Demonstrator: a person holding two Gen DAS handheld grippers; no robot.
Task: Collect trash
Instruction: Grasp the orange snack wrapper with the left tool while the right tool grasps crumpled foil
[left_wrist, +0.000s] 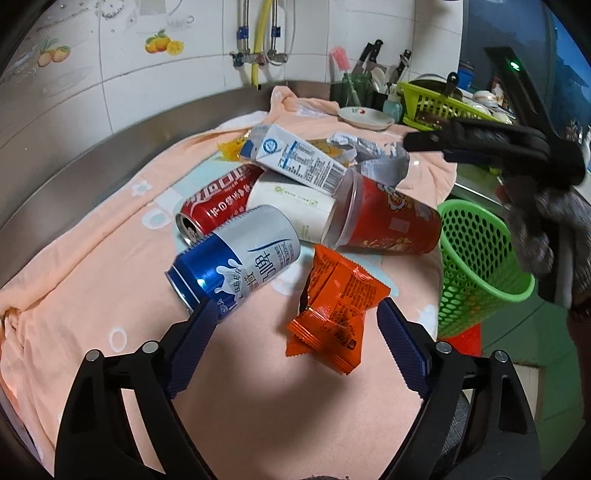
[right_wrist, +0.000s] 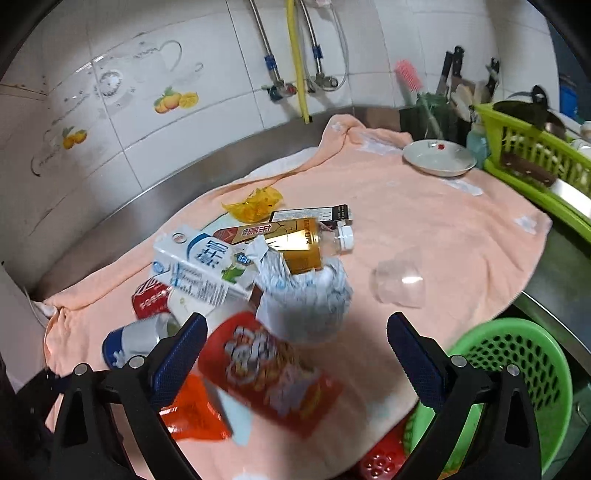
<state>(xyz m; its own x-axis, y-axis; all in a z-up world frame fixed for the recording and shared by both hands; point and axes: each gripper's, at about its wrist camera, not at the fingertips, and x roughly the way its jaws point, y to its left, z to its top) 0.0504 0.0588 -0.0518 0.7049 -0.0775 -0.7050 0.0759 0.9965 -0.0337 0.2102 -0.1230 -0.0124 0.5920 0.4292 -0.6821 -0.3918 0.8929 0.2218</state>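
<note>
One peach towel (left_wrist: 92, 280) covers steel counter (left_wrist: 55, 177); white tiled wall (right_wrist: 177, 147) behind.

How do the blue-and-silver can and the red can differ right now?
The blue-and-silver can is silver with a blue end and lies nearest the left gripper; the red can lies behind it. The blue-and-silver can shows in full, while the red can is partly hidden under the milk carton and behind the blue-and-silver can. Both lie on their sides on the peach towel, ends toward the camera.
</note>
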